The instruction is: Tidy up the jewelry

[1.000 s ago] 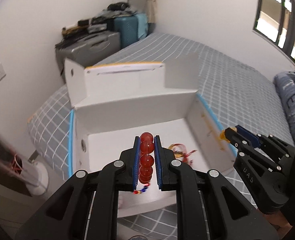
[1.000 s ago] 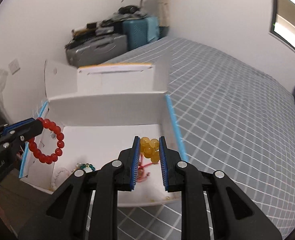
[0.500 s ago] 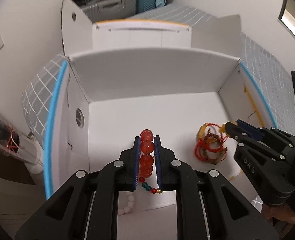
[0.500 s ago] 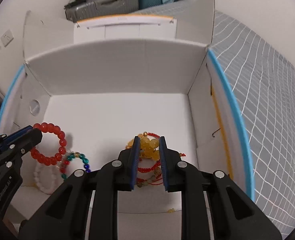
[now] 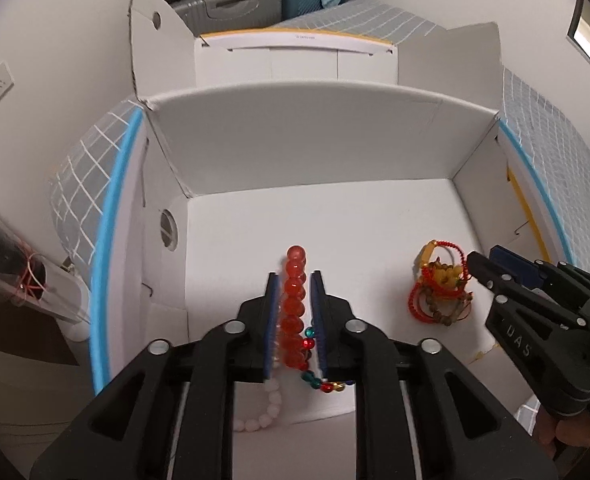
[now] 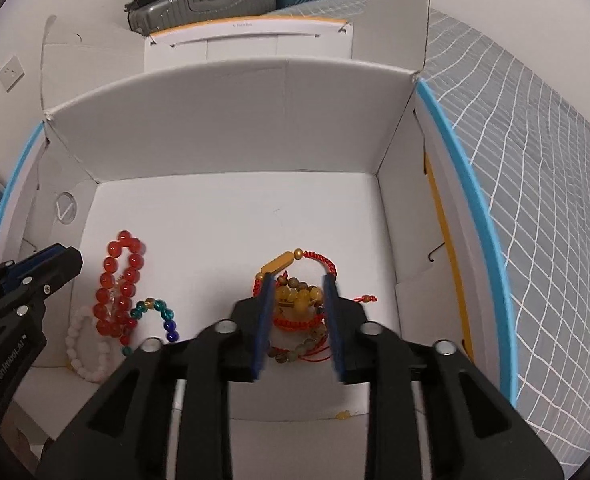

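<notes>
The left claw [image 5: 294, 308] hides part of the pink bracelet [image 5: 264, 410] and multicolour bracelet [image 5: 322, 384].

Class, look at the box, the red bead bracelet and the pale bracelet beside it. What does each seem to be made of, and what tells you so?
Box: white cardboard, matte; creased folded flaps.
Red bracelet: glass or resin, perhaps polished stone; translucent, glossy beads with highlights.
Pale bracelet: milky pinkish-white beads, stone or plastic; soft sheen, hard to tell.

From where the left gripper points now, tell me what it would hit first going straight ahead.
The left gripper already straddles the red bead bracelet. Straight on, past the bracelet's far bead, bare white floor of the cardboard box follows, then probably its far wall; depth is hard to judge.
</notes>
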Demonstrator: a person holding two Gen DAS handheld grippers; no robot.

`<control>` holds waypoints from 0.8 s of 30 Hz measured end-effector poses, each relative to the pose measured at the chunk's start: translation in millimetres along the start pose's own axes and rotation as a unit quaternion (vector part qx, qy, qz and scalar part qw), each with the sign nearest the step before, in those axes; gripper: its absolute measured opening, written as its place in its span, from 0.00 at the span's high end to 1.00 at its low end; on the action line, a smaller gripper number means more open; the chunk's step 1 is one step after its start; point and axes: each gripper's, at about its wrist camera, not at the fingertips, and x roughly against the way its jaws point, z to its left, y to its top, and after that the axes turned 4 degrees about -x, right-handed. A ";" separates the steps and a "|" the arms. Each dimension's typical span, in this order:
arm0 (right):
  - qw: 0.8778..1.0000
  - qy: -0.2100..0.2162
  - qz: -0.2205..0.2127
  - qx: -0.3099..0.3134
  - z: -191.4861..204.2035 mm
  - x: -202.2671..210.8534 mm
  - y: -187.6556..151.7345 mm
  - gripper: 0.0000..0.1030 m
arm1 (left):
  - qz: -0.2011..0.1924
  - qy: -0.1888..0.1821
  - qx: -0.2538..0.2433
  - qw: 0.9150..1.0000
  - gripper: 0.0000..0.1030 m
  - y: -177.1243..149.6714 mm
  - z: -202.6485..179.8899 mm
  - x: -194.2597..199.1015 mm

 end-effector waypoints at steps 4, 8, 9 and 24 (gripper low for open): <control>1.000 0.012 -0.028 -0.004 -2.7 24.6 -3.9 0.49 | -0.025 0.007 0.005 1.000 0.49 -2.7 -0.2 21.9; 0.997 0.024 -0.069 -0.012 -8.6 58.2 -13.1 0.28 | -0.057 0.007 0.002 0.998 0.21 -11.3 -1.4 44.9; 0.997 0.027 -0.076 -0.013 -10.0 64.4 -15.5 0.25 | -0.065 0.009 0.002 0.998 0.21 -15.5 -1.3 51.6; 0.985 0.024 -0.171 -0.025 -29.4 135.2 -93.0 0.07 | -0.132 -0.002 0.016 0.991 0.05 -90.7 -10.7 107.1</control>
